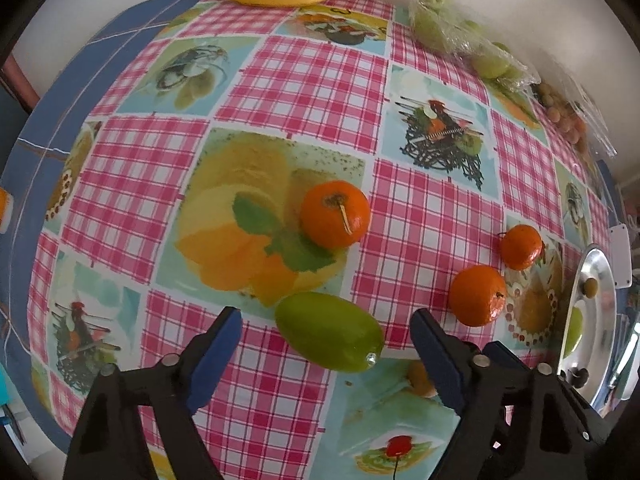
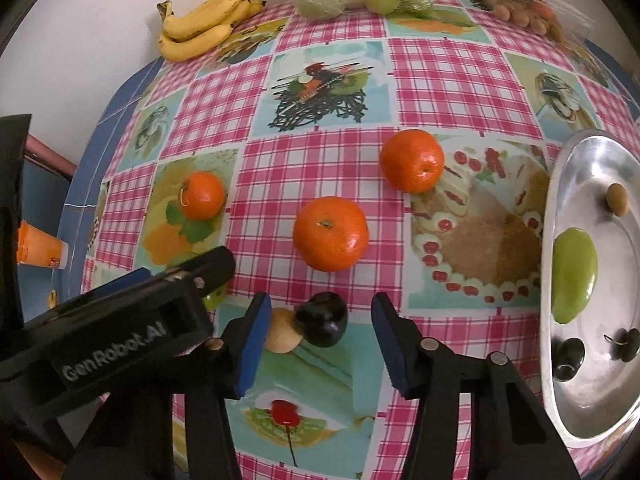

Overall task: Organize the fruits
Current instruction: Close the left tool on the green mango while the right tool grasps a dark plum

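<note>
Left wrist view: left claw (image 1: 326, 334) open astride green mango (image 1: 330, 332); right claw (image 2: 318, 322) open around dark plum (image 2: 322, 319), tangerine (image 2: 330, 233) at 12 o'clock.

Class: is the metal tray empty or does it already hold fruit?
It holds fruit: the tray has a green fruit, a tan one and two dark ones inside.

3 mandarins (image 2: 330, 233), green mango (image 1: 329, 332) lying on tablecloth.

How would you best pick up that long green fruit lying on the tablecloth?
Grip the green fruit across its narrow middle, coming straight down from above. It lies flat and elongated, slanting between the fingers of the left hand-held gripper, which already straddle it; the ends taper, so the middle gives the surest hold.
</note>
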`<state>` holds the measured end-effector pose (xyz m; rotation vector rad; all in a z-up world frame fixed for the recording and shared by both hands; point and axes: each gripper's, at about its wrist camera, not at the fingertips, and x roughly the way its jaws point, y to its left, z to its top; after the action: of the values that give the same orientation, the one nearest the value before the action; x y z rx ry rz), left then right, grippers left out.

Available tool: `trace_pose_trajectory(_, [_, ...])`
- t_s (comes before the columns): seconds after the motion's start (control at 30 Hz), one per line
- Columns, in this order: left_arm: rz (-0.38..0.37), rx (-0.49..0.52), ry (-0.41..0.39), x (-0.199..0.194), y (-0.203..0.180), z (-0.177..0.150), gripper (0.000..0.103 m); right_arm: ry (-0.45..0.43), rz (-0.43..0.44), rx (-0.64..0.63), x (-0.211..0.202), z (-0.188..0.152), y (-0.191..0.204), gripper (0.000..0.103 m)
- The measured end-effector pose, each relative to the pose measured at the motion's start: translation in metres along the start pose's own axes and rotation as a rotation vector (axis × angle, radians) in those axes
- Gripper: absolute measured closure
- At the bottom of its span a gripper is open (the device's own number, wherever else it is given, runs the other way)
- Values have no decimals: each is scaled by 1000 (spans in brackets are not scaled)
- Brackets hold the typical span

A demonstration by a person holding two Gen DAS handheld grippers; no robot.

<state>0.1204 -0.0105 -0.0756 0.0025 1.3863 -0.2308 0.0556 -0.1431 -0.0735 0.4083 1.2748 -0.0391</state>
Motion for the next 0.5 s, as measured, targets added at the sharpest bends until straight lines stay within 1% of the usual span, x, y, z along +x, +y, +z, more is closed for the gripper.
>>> trace_pose_trajectory(0.1, [-11, 3, 9, 4, -3, -1, 22, 2, 21, 11, 2, 1, 0, 56])
trace_pose_trajectory(0.13, [-18, 1, 10, 4, -3, -1, 24, 2, 31, 16, 2, 1, 0, 59])
trace_pose_trajectory(0.2, [-33, -4, 9, 5, -5, -2, 30, -3, 30, 16, 2, 1, 1, 62])
trace_pose_trajectory(0.3, [-26, 1, 1, 3, -8, -2, 35, -4, 30, 17, 2, 1, 0, 63])
trace_pose_trajectory(0.37, [-14, 2, -2, 2, -11, -2, 40, -2, 28, 20, 2, 1, 0, 64])
trace_pose_trajectory(0.5, [-13, -23, 10, 4, -4, 0, 43, 2, 31, 39, 2, 0, -6, 69])
